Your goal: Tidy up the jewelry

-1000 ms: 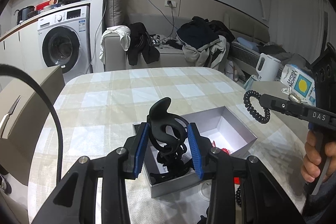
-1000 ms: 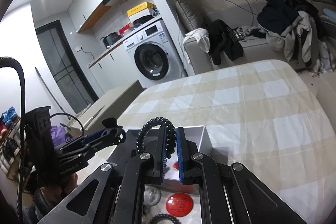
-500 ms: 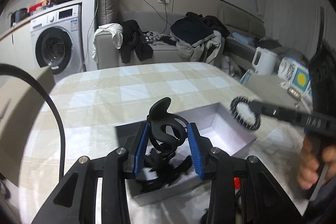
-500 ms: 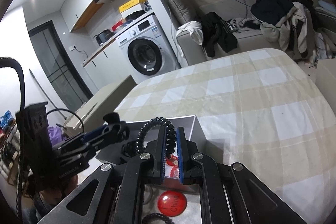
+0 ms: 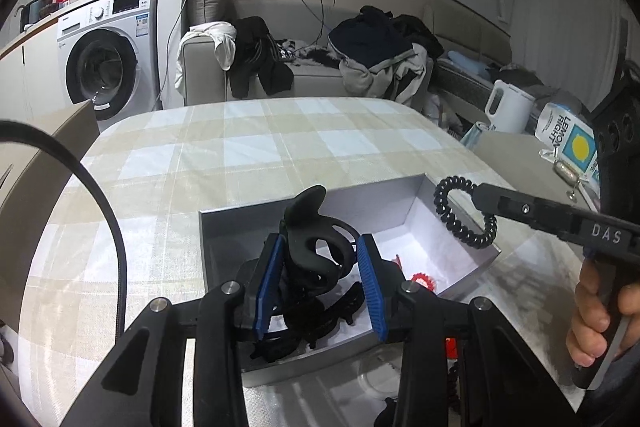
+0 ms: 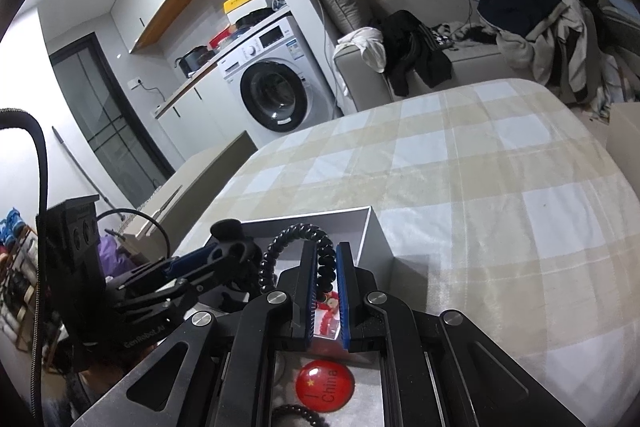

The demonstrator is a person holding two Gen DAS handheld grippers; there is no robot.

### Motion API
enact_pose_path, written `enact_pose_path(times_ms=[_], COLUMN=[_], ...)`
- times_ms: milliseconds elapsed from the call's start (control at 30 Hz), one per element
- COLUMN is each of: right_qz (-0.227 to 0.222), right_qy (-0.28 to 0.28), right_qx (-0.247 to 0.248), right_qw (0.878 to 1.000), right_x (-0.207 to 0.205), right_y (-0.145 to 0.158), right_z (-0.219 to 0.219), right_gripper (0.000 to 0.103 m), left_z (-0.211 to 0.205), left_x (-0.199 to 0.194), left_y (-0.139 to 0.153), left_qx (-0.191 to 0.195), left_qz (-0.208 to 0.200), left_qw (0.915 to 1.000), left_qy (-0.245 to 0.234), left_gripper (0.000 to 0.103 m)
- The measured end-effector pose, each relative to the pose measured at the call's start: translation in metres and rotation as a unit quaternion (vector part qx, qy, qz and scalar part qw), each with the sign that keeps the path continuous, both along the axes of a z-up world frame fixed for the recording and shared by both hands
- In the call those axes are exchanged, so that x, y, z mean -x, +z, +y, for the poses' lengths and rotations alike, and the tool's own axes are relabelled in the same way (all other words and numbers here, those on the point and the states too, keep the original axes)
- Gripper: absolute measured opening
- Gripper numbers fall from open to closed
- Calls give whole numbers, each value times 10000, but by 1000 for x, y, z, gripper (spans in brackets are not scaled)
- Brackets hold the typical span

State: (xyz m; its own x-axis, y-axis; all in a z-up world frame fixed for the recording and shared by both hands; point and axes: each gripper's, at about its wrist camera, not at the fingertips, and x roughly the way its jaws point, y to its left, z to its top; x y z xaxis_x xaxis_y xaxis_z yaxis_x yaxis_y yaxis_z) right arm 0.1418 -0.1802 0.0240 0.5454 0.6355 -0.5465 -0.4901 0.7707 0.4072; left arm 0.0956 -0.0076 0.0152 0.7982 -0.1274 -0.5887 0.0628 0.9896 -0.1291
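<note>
Left gripper (image 5: 318, 259): blue pads clenched on a black hair claw (image 5: 316, 231), claw upright, hanging over the near half of the grey box (image 5: 236, 227). More black clips (image 5: 304, 323) lie piled inside the box directly under it.

Right gripper (image 6: 324, 275): jaws pinched tight on a black coil hair tie (image 6: 298, 247), loop sticking up past the tips. In the left view the tie (image 5: 464, 211) hangs above the box's far-right corner, right at the rim.

Also inside the box: a small red piece (image 5: 422, 279) on the white lining, right of the clips. Outside the box, on the near side: a red round badge (image 6: 325, 385) and a dark bead bracelet (image 6: 298, 413).

Risks, as I judge them:
- Tie let go at the corner may catch the rim and fall outside the box onto the checked cloth (image 5: 248, 155).
- Springy coil may cling to one pad on release and come away with it.
- Claw dropped on the pile may snag teeth in the other clips.
- Both grippers crowd one small box; a bump could shove it across the cloth.
</note>
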Motion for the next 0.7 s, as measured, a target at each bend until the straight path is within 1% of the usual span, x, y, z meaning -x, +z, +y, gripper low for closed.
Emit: enact_pose_path(times_ms=[167, 300, 367, 400, 433, 467, 500, 533, 567, 600, 633, 667, 700], right_qz=[-2, -69, -68, -88, -109, -158, -209, -247, -264, -277, -289, -282, -256], right_qy=[21, 55, 98, 88, 85, 106, 88, 66, 58, 59, 59, 55, 33], right_qx=[-24, -18, -8, 7, 20, 58, 92, 148, 215, 265, 306, 363, 438], right_qw=[10000, 10000, 9999, 9999, 9999, 9998, 9997, 9996, 9994, 9992, 9991, 9989, 9987], right_x=[0, 3, 5, 6, 7, 9, 12, 14, 15, 17, 20, 21, 23], right_y=[0, 4, 7, 8, 9, 10, 11, 12, 12, 12, 12, 12, 12], right_z=[1, 1, 1, 1, 1, 0, 0, 0, 0, 0, -1, -2, -2], right_gripper=[11, 11, 13, 18, 22, 23, 24, 27, 30, 37, 48, 55, 71], left_z=[-4, -3, -3, -3, -2, -2, -1, -1, 0, 2, 4, 6, 9], left_x=[3, 5, 6, 9, 10, 13, 19, 22, 27, 31, 33, 37, 42], left_y=[0, 2, 4, 7, 8, 11, 14, 16, 19, 21, 22, 23, 24], left_qx=[-123, -90, -82, -63, -49, -34, -31, -54, -91, -109, -119, -132, -139], left_qz=[25, 70, 86, 107, 103, 69, -3, -43, -99, -159, -194, -222, -247], left_qw=[9999, 9999, 9999, 9998, 9998, 9998, 9998, 9998, 9998, 9998, 9997, 9997, 9995], left_qy=[-48, -83, -102, -130, -145, -167, -188, -177, -131, -67, -20, 33, 106], left_gripper=[32, 33, 34, 39, 50, 54, 67, 78, 82, 84, 84, 84, 85])
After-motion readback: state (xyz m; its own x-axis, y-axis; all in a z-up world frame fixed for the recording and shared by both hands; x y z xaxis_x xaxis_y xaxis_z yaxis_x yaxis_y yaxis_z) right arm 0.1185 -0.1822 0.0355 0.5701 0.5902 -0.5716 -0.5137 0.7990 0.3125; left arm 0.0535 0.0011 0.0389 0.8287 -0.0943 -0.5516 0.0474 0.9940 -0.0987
